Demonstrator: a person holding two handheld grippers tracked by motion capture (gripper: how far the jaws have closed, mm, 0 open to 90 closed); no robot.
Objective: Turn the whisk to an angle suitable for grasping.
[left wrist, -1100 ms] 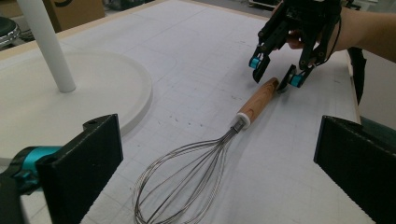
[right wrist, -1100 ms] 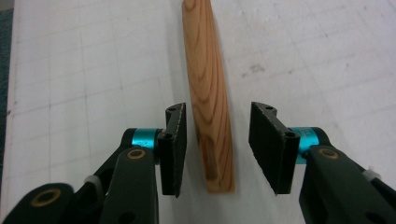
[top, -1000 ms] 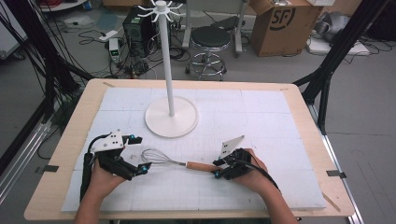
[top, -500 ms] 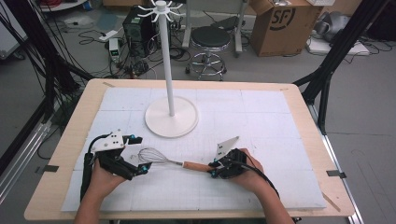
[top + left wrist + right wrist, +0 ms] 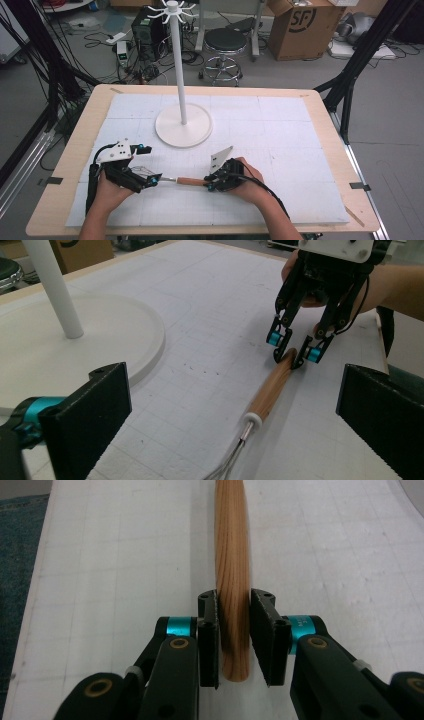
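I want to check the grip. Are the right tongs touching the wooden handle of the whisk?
Touching. In the right gripper view, both pads of the right tongs press on the sides of the wooden handle, near its end, with no gap visible.

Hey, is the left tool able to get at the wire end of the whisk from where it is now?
Probably yes. The left tool stands open right over the whisk wires, with bare mat around them and nothing between. The right tool is shut on the far end of the wooden handle, well clear.
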